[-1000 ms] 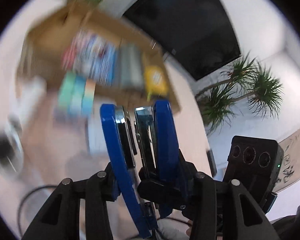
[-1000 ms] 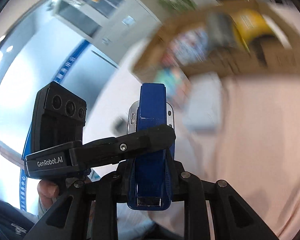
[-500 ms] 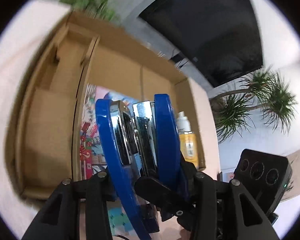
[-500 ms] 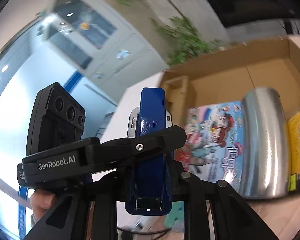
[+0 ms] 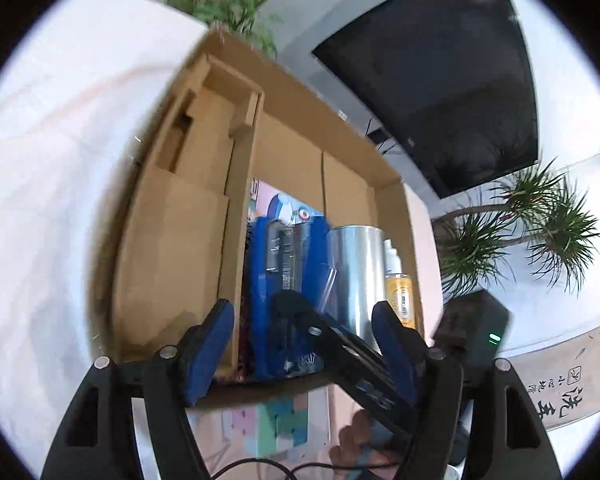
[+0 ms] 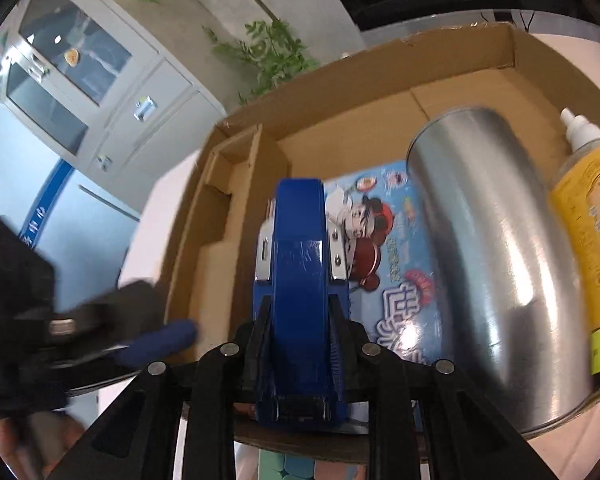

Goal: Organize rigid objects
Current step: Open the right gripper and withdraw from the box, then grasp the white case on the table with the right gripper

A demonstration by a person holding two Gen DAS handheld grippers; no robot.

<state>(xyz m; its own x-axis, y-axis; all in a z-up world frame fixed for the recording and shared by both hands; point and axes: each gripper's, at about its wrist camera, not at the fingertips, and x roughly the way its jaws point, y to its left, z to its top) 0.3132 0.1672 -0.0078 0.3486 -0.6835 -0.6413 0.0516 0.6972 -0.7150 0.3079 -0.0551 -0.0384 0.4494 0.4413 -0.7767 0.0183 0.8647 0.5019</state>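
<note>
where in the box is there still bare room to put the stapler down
Bare cardboard floor lies left of the divider wall. Right of it is crowded: the cartoon picture book lies flat, with the silver metal cylinder and yellow bottle beside it. The blue stapler hangs over the book.

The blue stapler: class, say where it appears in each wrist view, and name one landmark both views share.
Left wrist view: blue stapler lower centre, inside the cardboard box.
Right wrist view: stapler centre, clamped by the right gripper.
Shared landmark: silver can, right of it.
</note>
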